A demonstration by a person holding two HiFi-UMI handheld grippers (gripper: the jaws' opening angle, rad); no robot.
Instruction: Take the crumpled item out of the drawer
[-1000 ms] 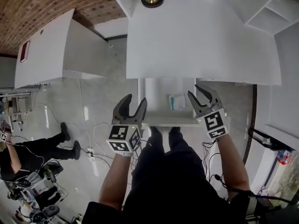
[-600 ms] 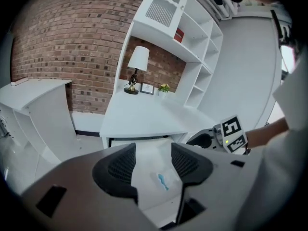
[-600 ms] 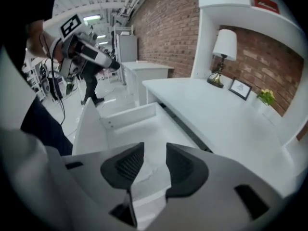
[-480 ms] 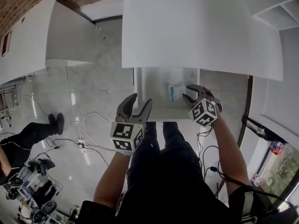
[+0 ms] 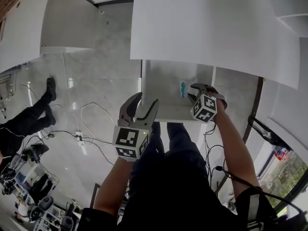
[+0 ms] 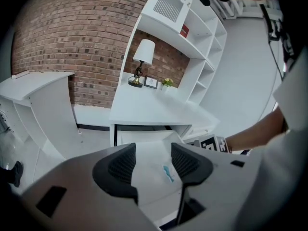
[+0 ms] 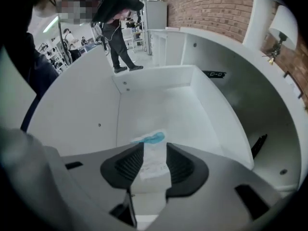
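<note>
While the left tool (image 5: 146, 99) hangs just in front of the drawer's front edge with its jaws spread and nothing between them, the right tool (image 5: 190, 93) points steeply down into the open drawer (image 5: 163, 93). The right tool's jaws have just been opening and stand wide apart. The crumpled item (image 7: 154, 159) lies between them on the drawer floor. It is a white, creased piece with a blue end that shows just past the fingertips. The pads flank it closely on both sides. No squeeze shows on it, and whether they touch it cannot be told. In the head view the item sits in the right half of the drawer, well apart from the left tool.

The drawer is pulled out from under a white bench (image 5: 207, 28). In the left gripper view, a lamp (image 6: 143, 57), a small framed picture (image 6: 151, 82) and a little plant (image 6: 167, 82) stand at the back of the bench against a brick wall (image 6: 72, 32). White shelves (image 6: 192, 37) rise to their right. On the grey floor at the left of the head view lie cables (image 5: 91, 129), and beyond them are another person's legs (image 5: 29, 121).
</note>
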